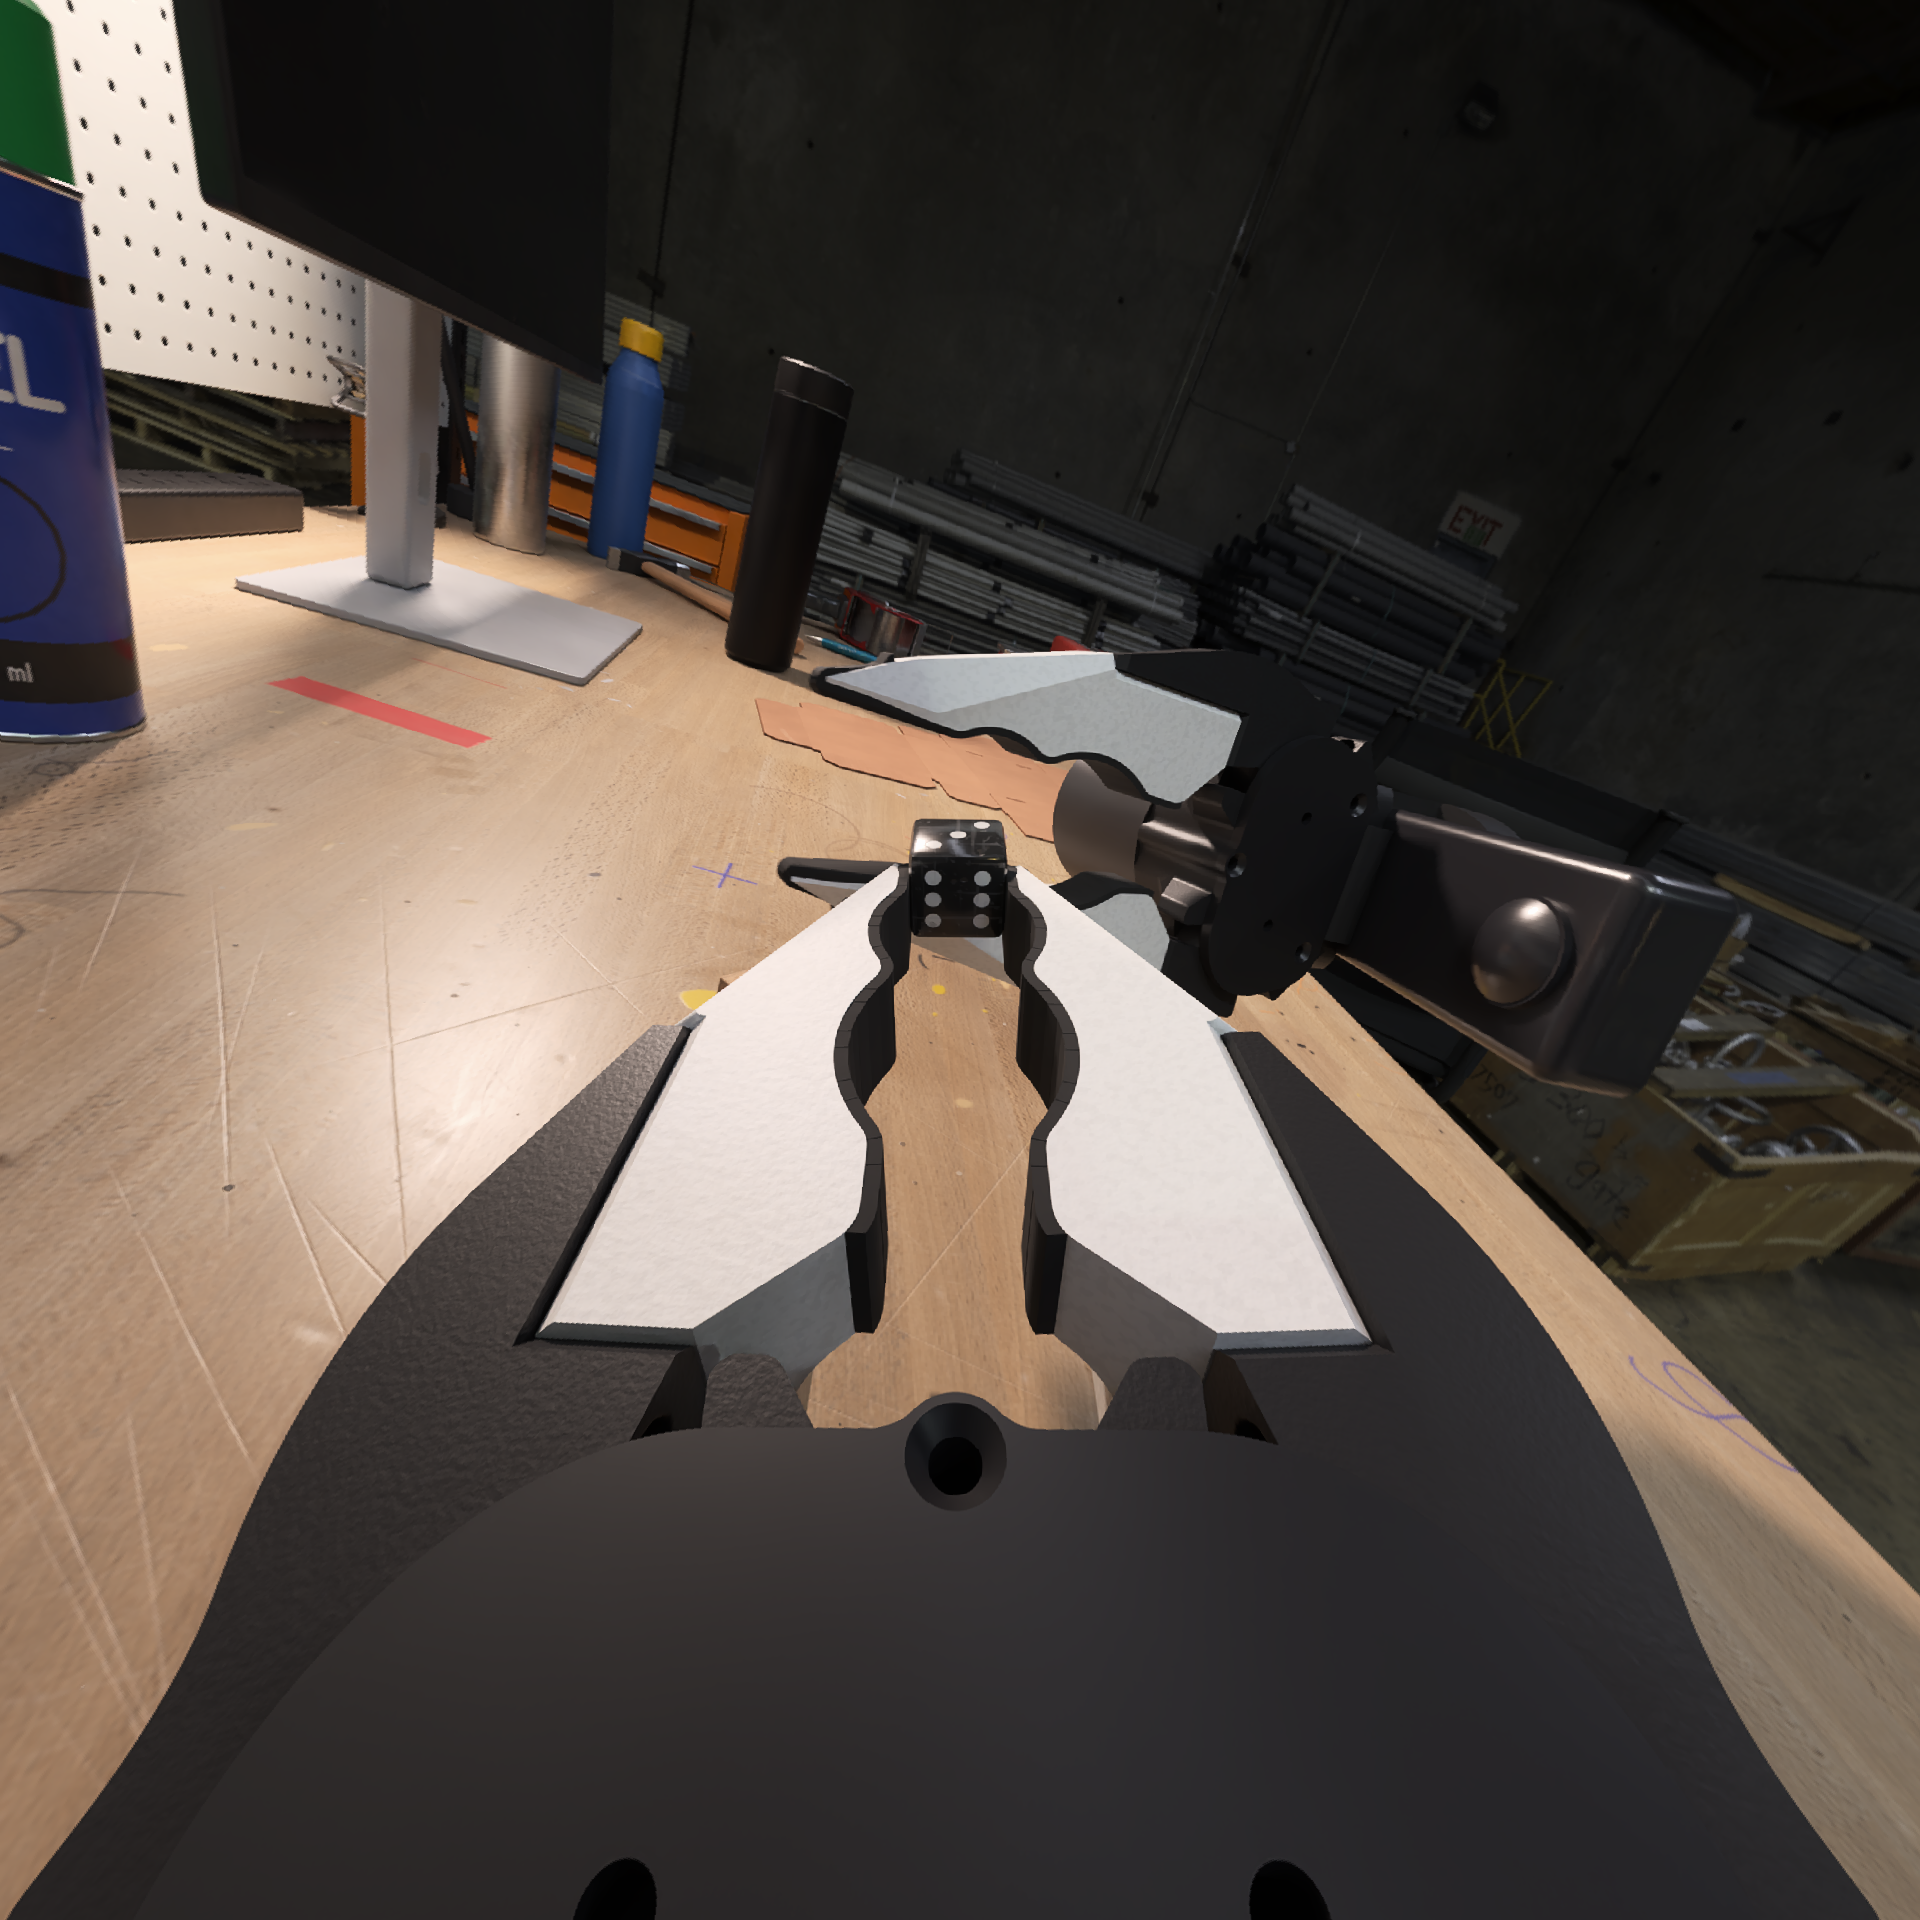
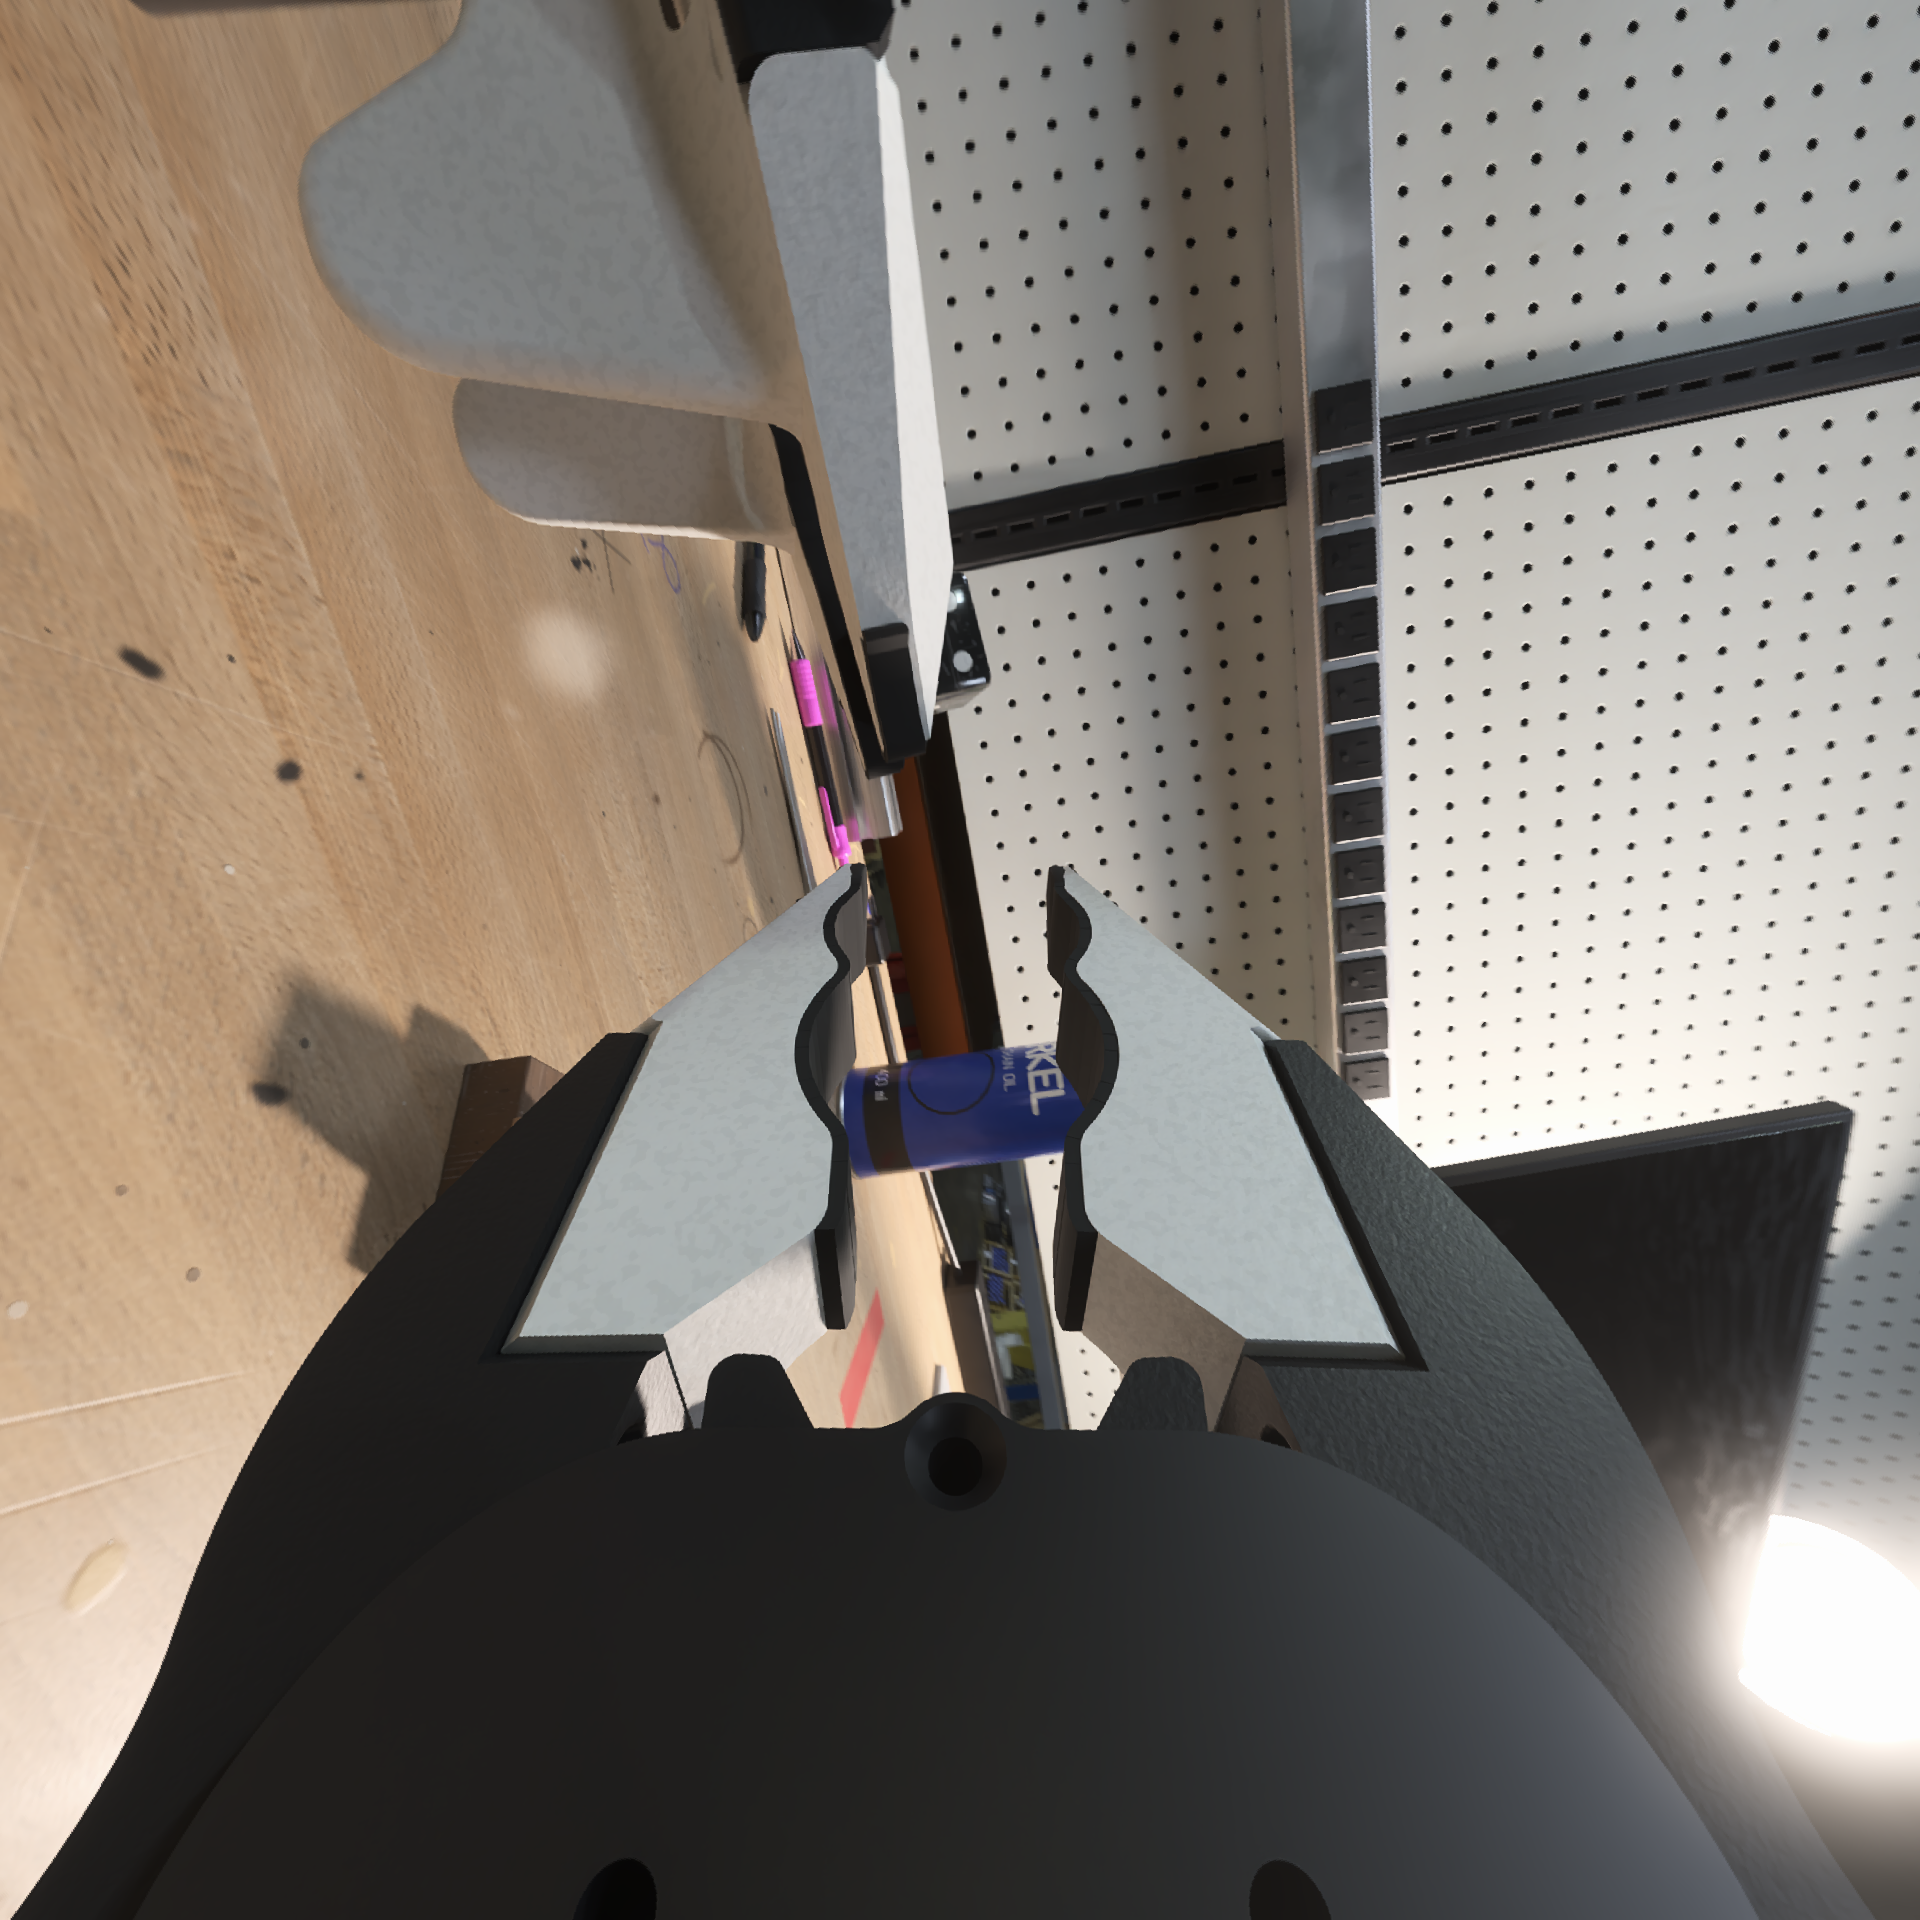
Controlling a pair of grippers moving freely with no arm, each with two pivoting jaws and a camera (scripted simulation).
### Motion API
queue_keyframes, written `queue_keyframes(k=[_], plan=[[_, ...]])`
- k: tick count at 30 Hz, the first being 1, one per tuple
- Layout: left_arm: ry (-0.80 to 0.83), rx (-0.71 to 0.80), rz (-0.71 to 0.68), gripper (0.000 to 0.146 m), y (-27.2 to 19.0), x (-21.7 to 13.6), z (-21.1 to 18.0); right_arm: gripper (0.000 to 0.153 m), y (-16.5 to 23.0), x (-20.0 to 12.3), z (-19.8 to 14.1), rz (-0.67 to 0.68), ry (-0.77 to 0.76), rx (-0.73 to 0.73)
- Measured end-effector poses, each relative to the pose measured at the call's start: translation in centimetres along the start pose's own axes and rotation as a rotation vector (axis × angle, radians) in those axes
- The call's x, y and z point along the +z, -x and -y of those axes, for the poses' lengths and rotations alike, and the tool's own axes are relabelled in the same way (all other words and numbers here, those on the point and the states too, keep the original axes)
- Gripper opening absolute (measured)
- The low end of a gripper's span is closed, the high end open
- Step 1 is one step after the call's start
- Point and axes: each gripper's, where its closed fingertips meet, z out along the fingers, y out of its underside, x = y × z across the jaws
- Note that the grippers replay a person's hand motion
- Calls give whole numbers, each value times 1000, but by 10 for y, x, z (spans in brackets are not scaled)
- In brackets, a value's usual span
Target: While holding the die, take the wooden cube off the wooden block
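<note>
My left gripper [image 1: 956, 883] is shut on a black die [image 1: 956, 878] with white pips, held at the fingertips just above the wooden table [image 1: 416, 1039]. My right gripper [image 1: 805, 774] lies on its side just beyond the die, fingers pointing left. In the right wrist view the right gripper [image 2: 956, 883] is open with nothing between its fingers. A brown wooden block [image 2: 499, 1122] shows to the left, mostly hidden behind the left finger [image 2: 707, 1122]. I cannot make out the wooden cube. The left gripper's white fingers [image 2: 852, 312] show at the top.
A blue can [image 1: 52, 468] stands at the left and also shows in the right wrist view [image 2: 956, 1112]. A monitor stand [image 1: 416, 582], a blue bottle [image 1: 629, 447] and a black flask [image 1: 784, 520] stand behind. Flat cardboard [image 1: 862, 732] lies under the right gripper. The table edge [image 1: 1558, 1278] runs close on the right. A pegboard [image 2: 1558, 727] backs the table.
</note>
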Motion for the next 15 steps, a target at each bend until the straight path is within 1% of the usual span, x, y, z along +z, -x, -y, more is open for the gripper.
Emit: queue_keyframes(k=[2, 5, 7, 11, 15], plan=[[-11, -14, 1, 16, 1, -1, 2, 34, -1, -2, 0, 13, -23, 31], [-17, -16, -15, 16, 0, -2, 3, 30, 0, -4, 1, 30, -50, 35], [-12, -15, -15, 16, 0, -1, 3, 26, 0, -4, 1, 27, -59, 20], [-13, -15, -17, 16, -1, -2, 3, 24, -1, -4, 1, 12, -52, 1], [-6, -5, -16, 16, -2, -1, 1, 22, -4, -6, 1, -25, -48, -49]])
